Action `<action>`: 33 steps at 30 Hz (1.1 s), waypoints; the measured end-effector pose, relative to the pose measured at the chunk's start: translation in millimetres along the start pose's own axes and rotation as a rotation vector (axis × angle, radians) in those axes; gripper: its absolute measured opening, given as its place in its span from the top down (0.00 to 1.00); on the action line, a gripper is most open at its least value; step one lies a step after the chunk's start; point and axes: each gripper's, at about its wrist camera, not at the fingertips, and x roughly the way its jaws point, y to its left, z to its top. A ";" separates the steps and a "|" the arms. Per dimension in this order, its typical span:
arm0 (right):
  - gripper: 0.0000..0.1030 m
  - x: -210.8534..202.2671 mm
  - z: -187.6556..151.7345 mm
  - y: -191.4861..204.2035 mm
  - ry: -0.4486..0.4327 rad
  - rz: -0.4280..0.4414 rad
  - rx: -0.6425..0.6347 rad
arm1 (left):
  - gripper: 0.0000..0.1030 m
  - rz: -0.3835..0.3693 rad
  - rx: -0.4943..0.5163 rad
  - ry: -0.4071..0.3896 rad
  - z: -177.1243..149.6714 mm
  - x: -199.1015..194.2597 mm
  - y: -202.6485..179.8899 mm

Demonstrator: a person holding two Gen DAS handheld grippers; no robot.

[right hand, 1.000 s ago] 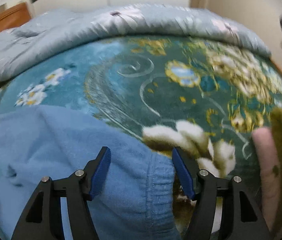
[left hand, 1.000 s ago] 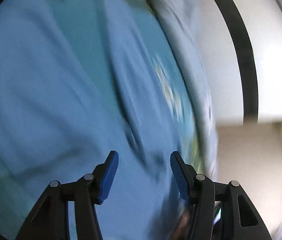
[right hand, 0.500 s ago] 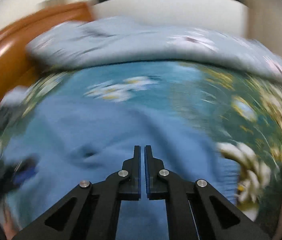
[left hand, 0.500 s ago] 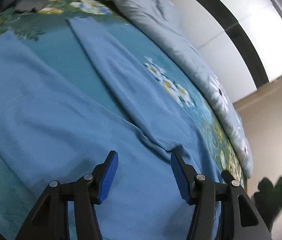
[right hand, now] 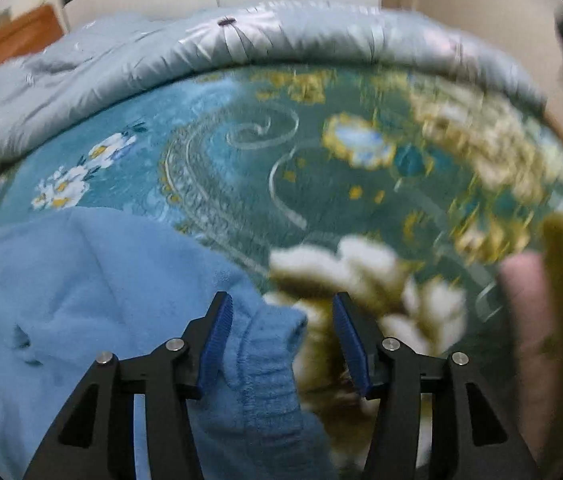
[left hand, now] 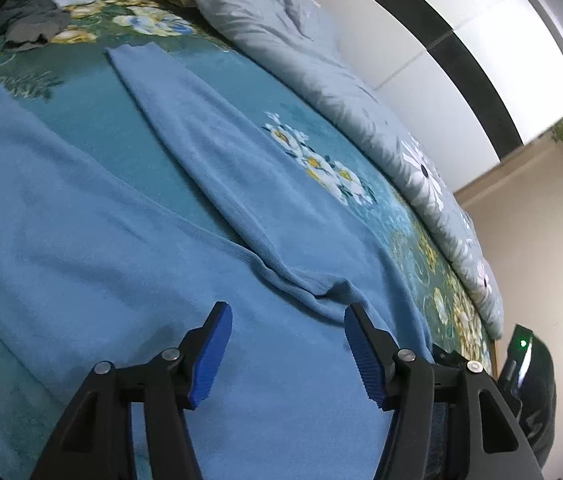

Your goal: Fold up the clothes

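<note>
Teal floral bedspread point(left hand: 313, 128) carries light-blue fleece trousers point(left hand: 129, 248). Left gripper point(left hand: 287, 354) tilts downward over them, opening, empty. Right gripper point(right hand: 279, 344), opening, straddles their blurred waistband point(right hand: 269, 364), ungripped.

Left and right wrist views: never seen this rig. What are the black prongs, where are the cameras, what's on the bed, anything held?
There is no robot here. A person carries a handheld claw in each hand, and a fisheye camera on each looks forward along its two fingers.

The left wrist view shows the left claw above a blue garment spread on a floral bedspread, with a grey duvet bunched behind. Its jaws are opening with only flat cloth below them.

The right wrist view shows the right claw, jaws opening, with the garment's ribbed cuff lying between the pads but not pinched.

Neither claw holds anything. The right view is blurred.
</note>
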 end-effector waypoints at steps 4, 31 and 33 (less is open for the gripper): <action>0.81 -16.0 -9.3 22.2 -0.033 0.042 -0.048 | 0.39 -0.010 0.017 0.003 -1.9 -1.4 -3.8; 0.53 -72.6 -90.9 115.0 -0.043 0.272 -0.372 | 0.38 -0.045 -0.153 0.014 1.9 -0.8 30.0; 0.53 -72.4 -97.8 131.1 -0.044 0.248 -0.461 | 0.38 -0.046 -0.157 0.016 2.2 -0.5 30.9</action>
